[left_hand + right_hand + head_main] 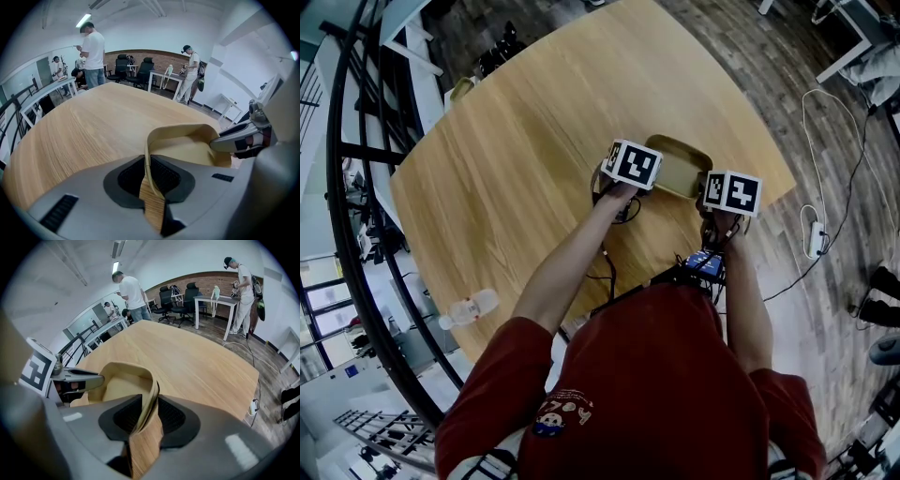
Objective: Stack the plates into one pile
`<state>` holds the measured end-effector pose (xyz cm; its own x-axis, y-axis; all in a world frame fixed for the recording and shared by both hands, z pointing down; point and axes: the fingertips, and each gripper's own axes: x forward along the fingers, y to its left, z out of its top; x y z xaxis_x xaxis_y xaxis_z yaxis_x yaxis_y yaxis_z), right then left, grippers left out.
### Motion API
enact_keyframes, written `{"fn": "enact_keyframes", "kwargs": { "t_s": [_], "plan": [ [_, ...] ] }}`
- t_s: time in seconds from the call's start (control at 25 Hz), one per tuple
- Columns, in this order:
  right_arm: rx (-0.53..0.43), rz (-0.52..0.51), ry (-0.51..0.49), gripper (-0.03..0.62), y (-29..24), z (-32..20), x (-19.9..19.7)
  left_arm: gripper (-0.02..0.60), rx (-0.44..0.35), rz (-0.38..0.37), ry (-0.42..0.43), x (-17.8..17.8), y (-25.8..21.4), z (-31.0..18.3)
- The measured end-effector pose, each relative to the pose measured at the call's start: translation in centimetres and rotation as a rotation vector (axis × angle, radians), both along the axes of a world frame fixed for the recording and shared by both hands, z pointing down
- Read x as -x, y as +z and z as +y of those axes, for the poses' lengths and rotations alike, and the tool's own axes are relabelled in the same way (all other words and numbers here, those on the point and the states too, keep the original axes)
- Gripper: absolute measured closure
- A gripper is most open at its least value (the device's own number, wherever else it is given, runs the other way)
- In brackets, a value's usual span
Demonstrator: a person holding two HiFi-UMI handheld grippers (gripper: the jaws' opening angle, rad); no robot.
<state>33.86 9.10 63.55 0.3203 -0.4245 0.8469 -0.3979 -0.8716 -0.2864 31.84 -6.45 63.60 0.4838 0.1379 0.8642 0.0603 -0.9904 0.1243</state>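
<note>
A tan, rounded-square plate (677, 167) lies on the wooden table (534, 159) in front of me, with a gripper at each side. My left gripper (649, 180) is at its left rim; in the left gripper view the thin rim (149, 150) stands pinched between the dark pads of my left gripper (146, 165). My right gripper (710, 190) is at the right rim. In the right gripper view that rim (151, 390) leans on one pad of my right gripper (151, 405), and the other pad stands slightly off it. Each gripper view shows the other gripper's finger (236, 140) (79, 378) across the plate.
A clear plastic bottle (470, 307) lies near the table's left edge. A small yellowish thing (462, 87) sits at the far edge. Cables (609, 272) run under my arms. A black railing (356, 187) curves past the table's left side. People stand by desks (164, 77) far behind.
</note>
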Motion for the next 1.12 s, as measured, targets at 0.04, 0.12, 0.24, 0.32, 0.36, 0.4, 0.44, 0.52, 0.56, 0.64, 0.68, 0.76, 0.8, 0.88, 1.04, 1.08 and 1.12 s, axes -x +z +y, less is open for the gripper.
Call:
{"fn": "enact_keyframes", "kwargs": {
  "t_s": [0.04,0.12,0.24,0.32,0.36,0.4,0.44,0.52,0.56,0.64,0.68,0.76,0.8,0.88,1.04,1.08,1.12],
  "plan": [
    [0.009,0.007,0.0,0.467,0.1,0.1,0.0,0.538,-0.009,0.0,-0.001,0.0,0.2,-0.1],
    [0.015,0.002,0.0,0.445,0.7,0.1,0.2,0.531,-0.018,0.003,-0.007,0.1,0.5,-0.4],
    [-0.008,-0.029,0.017,0.441,1.7,0.3,0.3,0.503,-0.02,0.011,-0.012,0.1,1.0,-0.6],
    [-0.033,-0.052,0.028,0.441,2.0,0.2,0.4,0.485,-0.012,-0.001,-0.018,0.4,1.5,-0.7],
    [-0.044,-0.063,0.03,0.441,2.1,0.1,0.4,0.483,-0.004,-0.015,-0.026,0.7,1.8,-0.7],
    [-0.053,-0.072,0.031,0.442,2.2,0.0,0.5,0.483,0.007,-0.025,-0.034,1.0,2.0,-0.7],
    [-0.06,-0.078,0.03,0.443,2.3,0.0,0.5,0.483,0.019,-0.029,-0.045,1.1,2.2,-0.7],
    [-0.071,-0.082,0.025,0.451,2.3,-0.2,0.4,0.483,0.037,-0.027,-0.066,1.3,2.3,-0.8],
    [-0.077,-0.081,0.021,0.463,2.2,-0.3,0.3,0.483,0.038,-0.027,-0.072,1.3,2.3,-0.9],
    [-0.093,-0.083,0.004,0.489,2.0,-0.8,0.3,0.484,0.03,-0.031,-0.082,1.6,2.3,-1.2],
    [-0.107,-0.088,-0.008,0.491,1.9,-1.2,0.4,0.485,0.028,-0.034,-0.091,2.0,2.1,-1.4],
    [-0.138,-0.106,-0.042,0.491,1.7,-2.0,0.7,0.485,0.035,-0.036,-0.132,2.9,2.0,-1.9],
    [-0.149,-0.114,-0.066,0.491,1.7,-2.5,0.7,0.485,0.043,-0.031,-0.166,3.4,2.0,-2.4],
    [-0.158,-0.119,-0.126,0.491,1.5,-3.9,0.9,0.485,0.046,-0.019,-0.242,4.5,2.1,-3.7],
    [-0.164,-0.133,-0.25,0.494,0.8,-7.7,2.5,0.486,0.001,-0.013,-0.343,8.3,1.3,-6.7],
    [-0.172,-0.139,-0.277,0.494,0.6,-8.7,3.3,0.49,0.0,-0.015,-0.369,9.6,1.2,-7.3],
    [-0.18,-0.143,-0.312,0.494,0.3,-9.8,4.2,0.495,0.006,-0.015,-0.402,11.0,1.2,-7.8]
  ]
}}
